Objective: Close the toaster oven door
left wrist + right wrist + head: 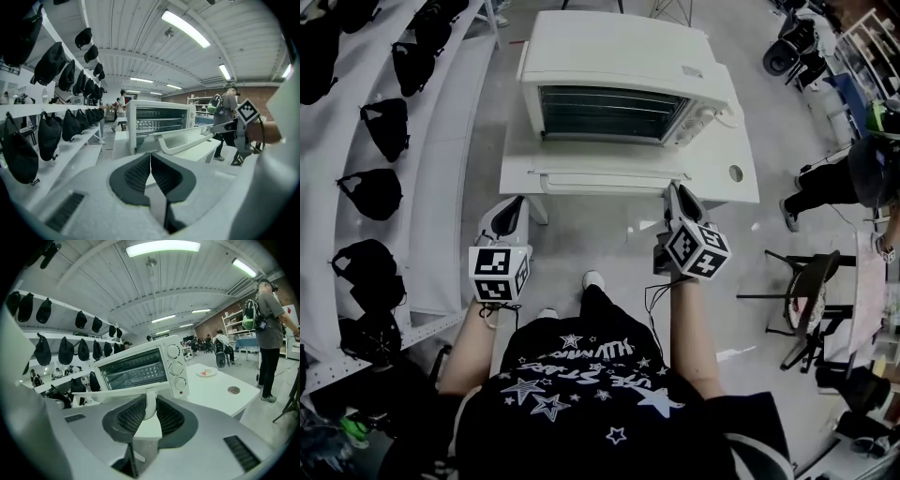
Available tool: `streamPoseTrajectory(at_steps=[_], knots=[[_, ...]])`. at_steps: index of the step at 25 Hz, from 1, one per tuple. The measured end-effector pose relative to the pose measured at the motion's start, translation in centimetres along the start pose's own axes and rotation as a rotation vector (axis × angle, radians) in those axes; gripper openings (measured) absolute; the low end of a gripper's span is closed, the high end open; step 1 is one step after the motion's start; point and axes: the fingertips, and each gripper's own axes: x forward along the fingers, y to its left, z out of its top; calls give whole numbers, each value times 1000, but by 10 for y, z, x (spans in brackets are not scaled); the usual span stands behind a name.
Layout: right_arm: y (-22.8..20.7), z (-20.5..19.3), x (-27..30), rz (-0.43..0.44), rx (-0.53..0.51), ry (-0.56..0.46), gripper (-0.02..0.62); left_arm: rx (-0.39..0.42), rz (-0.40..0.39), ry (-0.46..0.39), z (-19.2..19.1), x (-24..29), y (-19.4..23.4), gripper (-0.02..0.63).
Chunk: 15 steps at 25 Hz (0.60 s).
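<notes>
The boxy white toaster oven [623, 80] sits on a smooth table [722, 178] with its door [609, 173] folded open in front. The right gripper [149, 405] pinches the door's rounded handle [149, 397]. Left of the oven door, the left gripper's [150, 164] 2 ribbed jaws are pressed together, empty.

Overhead — two low views toward oven [619, 66]

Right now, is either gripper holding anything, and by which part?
The right gripper is clamped on the door handle at its right end. The left gripper is shut with nothing between its jaws.
</notes>
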Motion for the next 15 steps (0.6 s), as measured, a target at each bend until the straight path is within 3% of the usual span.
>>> streamPoseTrajectory(at_steps=[15], knots=[[8,56,21,40,8,-61,78,14,26,-67,41,9,6,21]])
